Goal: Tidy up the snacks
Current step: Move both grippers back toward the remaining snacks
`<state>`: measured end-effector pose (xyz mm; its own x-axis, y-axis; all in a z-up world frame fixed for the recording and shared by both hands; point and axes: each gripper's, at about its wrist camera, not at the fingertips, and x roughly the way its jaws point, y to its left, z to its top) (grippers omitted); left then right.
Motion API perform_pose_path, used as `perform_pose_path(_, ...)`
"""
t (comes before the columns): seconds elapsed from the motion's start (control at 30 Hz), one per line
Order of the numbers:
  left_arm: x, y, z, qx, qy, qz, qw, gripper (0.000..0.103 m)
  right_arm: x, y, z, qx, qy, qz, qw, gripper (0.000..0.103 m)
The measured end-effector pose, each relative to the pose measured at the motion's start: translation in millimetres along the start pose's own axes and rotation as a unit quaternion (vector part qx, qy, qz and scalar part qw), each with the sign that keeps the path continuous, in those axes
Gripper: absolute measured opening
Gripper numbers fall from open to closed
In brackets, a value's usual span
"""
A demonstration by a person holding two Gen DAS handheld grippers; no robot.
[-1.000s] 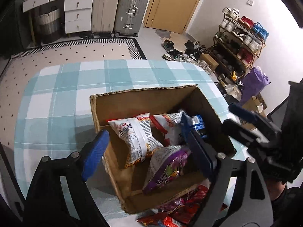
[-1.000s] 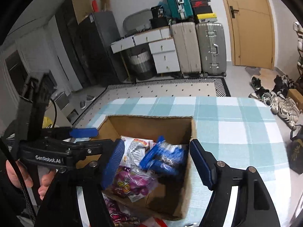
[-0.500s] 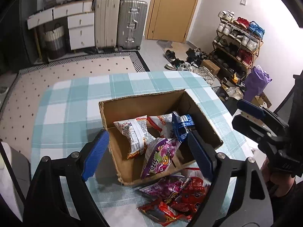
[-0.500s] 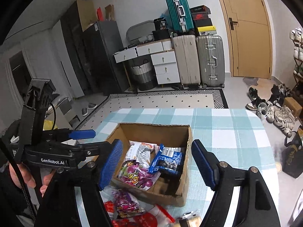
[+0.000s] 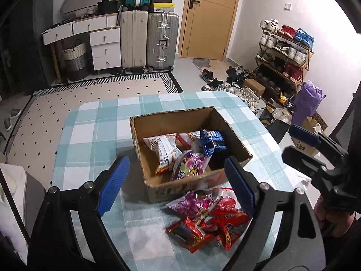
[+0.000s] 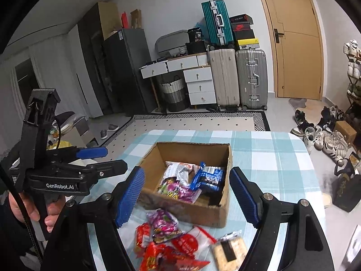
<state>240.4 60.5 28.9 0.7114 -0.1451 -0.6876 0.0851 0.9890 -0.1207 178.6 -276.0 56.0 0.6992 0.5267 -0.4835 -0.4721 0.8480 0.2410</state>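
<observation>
An open cardboard box (image 5: 171, 122) (image 6: 191, 212) stands on the checked table. Inside lie a white-and-orange bag (image 5: 163, 150), a purple bag (image 5: 189, 164) and a blue packet (image 5: 213, 142) (image 6: 208, 177). A loose pile of red and purple snack packets (image 5: 209, 219) (image 6: 167, 241) lies on the table in front of the box, with a beige cracker pack (image 6: 230, 248) beside it. My left gripper (image 5: 176, 185) is open and empty, above the box's near side. My right gripper (image 6: 187, 197) is open and empty, held above the box's near wall.
The table has a teal checked cloth (image 5: 94, 124) with rounded edges. Suitcases (image 5: 149, 40), white drawers (image 5: 105, 49) and a door (image 5: 209, 18) stand at the back. A shoe rack (image 5: 284, 54) and shoes (image 6: 325, 133) lie to the right.
Both grippers have pulled up and back from the box. The blue packet, which was between the right fingers, now lies in the box. The snack pile has come into view.
</observation>
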Motion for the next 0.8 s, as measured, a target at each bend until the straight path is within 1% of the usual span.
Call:
perform_pose_path(0.03,-3.4,-1.0,-3.7,-0.001,-0.002,0.001,1.0000,0.086,-4.9,2.9,-2.6,-0.003,-0.002,-0.002,1.000,0.085)
perform_pose_path(0.17,-18.1,-5.1,-18.9,0.001,-0.013,0.008,0.9999,0.088,-23.2,14.0,-12.8,-0.009,-0.010,-0.002,1.000,0.086)
perform_pose_path(0.23,-26.1,-6.3,-28.0,-0.002,-0.022,0.013,0.9997,0.093,-31.4,18.1,-20.4,-0.010,-0.013,-0.001,1.000,0.086)
perform_pose_path(0.3,-35.8,-6.6,-39.6,-0.009,-0.033,0.014,0.9993,0.100,-40.9,21.7,-28.1,-0.009,-0.016,-0.002,1.000,0.087)
perform_pose_path(0.53,-51.1,-7.5,-71.7,-0.022,-0.043,0.014,0.9987,0.101,-58.5,32.5,-54.0,-0.009,-0.010,-0.003,1.000,0.088)
perform_pose_path(0.67,-56.7,-8.0,-89.6,-0.027,-0.043,0.016,0.9986,0.102,-67.3,37.6,-66.6,-0.006,-0.012,-0.002,1.000,0.089)
perform_pose_path(0.8,-61.8,-5.9,-104.5,-0.035,-0.048,0.020,0.9980,0.102,-70.9,42.3,-81.5,-0.006,-0.002,-0.008,1.000,0.089)
